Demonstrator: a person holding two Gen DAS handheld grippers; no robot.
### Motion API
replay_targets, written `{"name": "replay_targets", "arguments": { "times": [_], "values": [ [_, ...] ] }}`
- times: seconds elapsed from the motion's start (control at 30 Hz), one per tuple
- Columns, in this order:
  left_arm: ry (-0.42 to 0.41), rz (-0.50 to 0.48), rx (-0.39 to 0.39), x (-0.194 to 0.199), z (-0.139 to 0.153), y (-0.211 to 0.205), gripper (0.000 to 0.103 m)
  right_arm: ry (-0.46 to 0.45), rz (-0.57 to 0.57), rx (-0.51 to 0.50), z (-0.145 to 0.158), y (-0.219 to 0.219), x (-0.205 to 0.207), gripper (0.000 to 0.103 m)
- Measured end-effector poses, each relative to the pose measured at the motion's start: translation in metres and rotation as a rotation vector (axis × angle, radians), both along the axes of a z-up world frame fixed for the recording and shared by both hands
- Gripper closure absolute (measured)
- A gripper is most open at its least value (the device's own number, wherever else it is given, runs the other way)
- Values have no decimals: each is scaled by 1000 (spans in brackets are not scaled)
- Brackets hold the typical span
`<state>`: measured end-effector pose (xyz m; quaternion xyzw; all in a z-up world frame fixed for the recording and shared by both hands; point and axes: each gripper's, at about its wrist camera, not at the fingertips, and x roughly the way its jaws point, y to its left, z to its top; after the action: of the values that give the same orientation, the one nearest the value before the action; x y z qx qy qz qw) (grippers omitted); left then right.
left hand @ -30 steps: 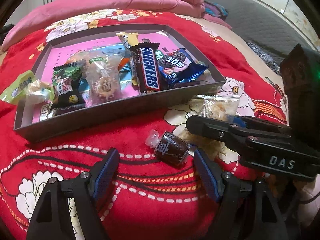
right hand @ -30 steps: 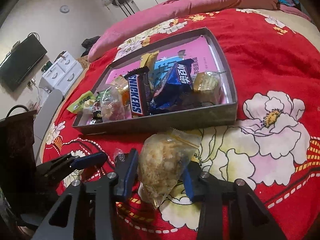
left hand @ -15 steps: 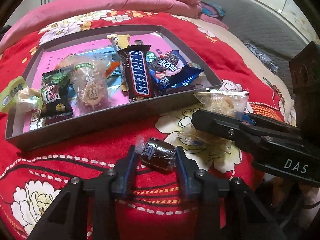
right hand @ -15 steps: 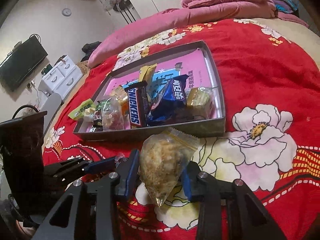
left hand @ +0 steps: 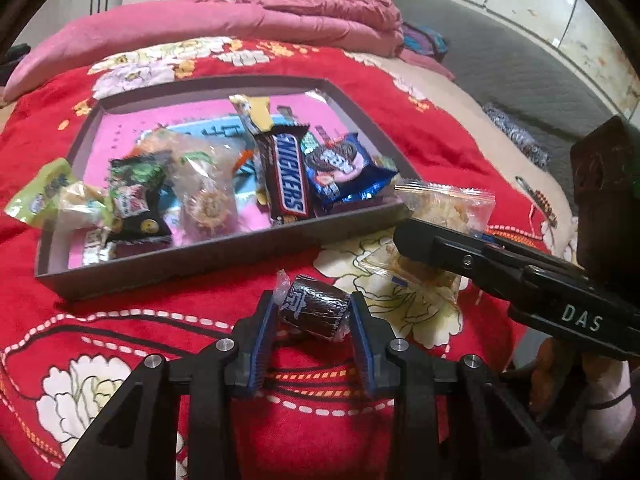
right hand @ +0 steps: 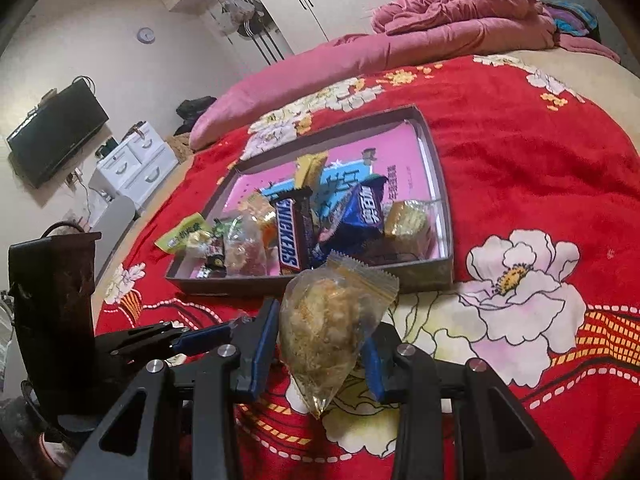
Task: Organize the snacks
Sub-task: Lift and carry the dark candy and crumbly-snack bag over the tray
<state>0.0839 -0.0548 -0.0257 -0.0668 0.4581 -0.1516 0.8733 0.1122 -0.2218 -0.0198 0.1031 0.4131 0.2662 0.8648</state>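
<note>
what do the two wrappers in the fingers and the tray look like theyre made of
Dark candy wrapper: glossy plastic film, judging by its sheen and clear twisted end. Clear snack bag: transparent crinkly plastic with a serrated seal; crumbly contents show through. Tray: probably matte grey cardboard, with thin straight walls and a printed pink floor.

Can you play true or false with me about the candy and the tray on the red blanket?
1. The left gripper has its jaws shut on the dark wrapped candy. True.
2. The right gripper is empty. False: it holds the clear snack bag.
3. The Snickers bar lies in the tray. True.
4. The blue cookie pack lies on the blanket outside the tray. False: it is in the tray, beside the Snickers bar.
</note>
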Motion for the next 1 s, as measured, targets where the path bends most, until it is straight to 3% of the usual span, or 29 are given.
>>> {"name": "replay_targets", "arguments": {
  "times": [0.6, 1.0],
  "values": [
    [-90, 201, -34, 0, 23, 61, 66, -59, -15, 30, 16, 10, 5, 64],
    [-95, 312, -60, 8, 22, 98, 66, -103, -11, 7, 24, 22, 11, 64]
  ]
}}
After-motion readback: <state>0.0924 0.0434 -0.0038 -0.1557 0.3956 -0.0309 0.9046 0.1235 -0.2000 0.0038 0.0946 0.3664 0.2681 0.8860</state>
